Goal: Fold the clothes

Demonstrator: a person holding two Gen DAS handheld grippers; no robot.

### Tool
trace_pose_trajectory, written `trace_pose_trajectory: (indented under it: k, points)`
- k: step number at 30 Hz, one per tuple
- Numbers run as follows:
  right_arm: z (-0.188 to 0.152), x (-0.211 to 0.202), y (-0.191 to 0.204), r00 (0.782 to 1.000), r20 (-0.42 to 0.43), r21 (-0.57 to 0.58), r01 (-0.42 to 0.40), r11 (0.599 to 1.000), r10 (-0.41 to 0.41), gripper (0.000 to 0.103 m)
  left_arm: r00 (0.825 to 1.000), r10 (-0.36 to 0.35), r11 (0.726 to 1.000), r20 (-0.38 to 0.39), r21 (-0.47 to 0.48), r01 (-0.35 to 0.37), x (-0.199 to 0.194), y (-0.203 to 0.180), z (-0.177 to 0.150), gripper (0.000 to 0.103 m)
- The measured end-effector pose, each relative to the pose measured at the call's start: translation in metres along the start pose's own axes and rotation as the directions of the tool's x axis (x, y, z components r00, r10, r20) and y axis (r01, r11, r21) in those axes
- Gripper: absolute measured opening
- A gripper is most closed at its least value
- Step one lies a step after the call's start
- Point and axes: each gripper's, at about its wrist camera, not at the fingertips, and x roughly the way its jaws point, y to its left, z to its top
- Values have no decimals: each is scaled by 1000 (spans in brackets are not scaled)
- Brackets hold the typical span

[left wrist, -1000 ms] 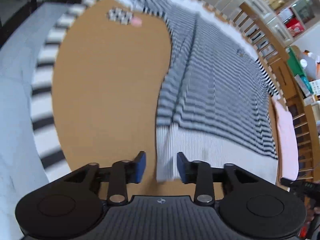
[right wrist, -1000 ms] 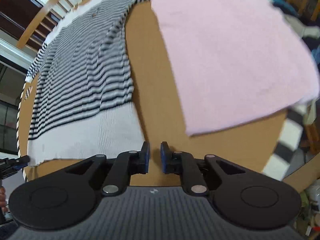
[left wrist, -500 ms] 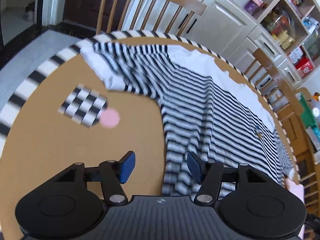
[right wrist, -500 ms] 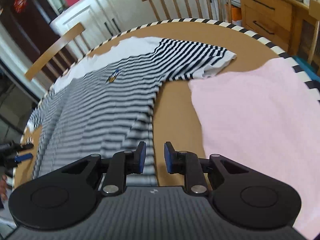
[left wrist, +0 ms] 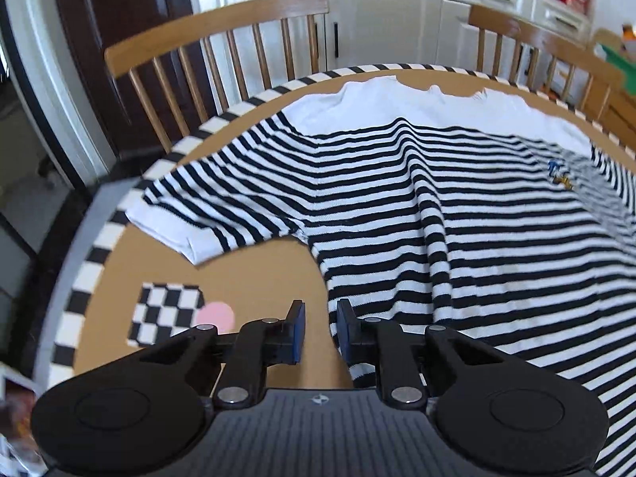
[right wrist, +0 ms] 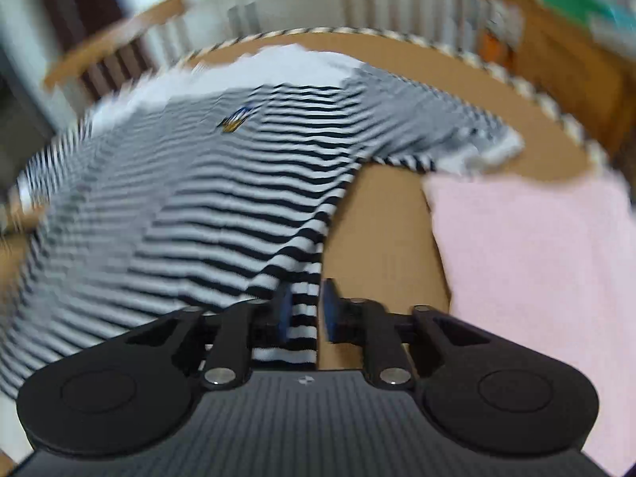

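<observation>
Both tongs gape: left tongs [left wrist: 320,332], right tongs [right wrist: 305,310] straddling striped shirt [right wrist: 190,198] hem.

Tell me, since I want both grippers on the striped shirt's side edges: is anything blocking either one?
Nothing visible. The left gripper sits open at the striped shirt edge; the right gripper already straddles the opposite edge. The pink towel lies apart, bare table between.

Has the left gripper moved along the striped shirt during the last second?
Yes. The left gripper has travelled from the hem up the striped shirt's side edge toward the sleeve; the checkered marker is now beside it.
</observation>
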Motion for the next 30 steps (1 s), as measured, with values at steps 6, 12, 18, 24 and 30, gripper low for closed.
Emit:
trace_pose_trajectory:
  k: [6, 12, 18, 24, 30]
  points:
    - [-4, -8, -28, 996, -26, 77, 82, 994, -81, 2, 999, 47, 999, 2, -1, -47, -2, 14, -1, 21]
    - [-6, -8, -28, 998, -14, 77, 63, 995, -62, 10, 999, 54, 998, 0, -13, -54, -3, 19, 0, 30]
    - [-7, -29, -48, 1000, 1, 207, 15, 978, -15, 25, 996, -85, 951, -32, -300, 71, -8, 68, 0, 33]
    - [-28, -55, -37, 999, 7, 145, -41, 989, 41, 25, 976, -218, 903, -28, -385, 190, -37, 77, -31, 40]
    - [-57, -56, -25, 997, -36, 133, -57, 990, 63, 24, 966, -253, 931, -60, -285, 226, -69, 46, -70, 41]
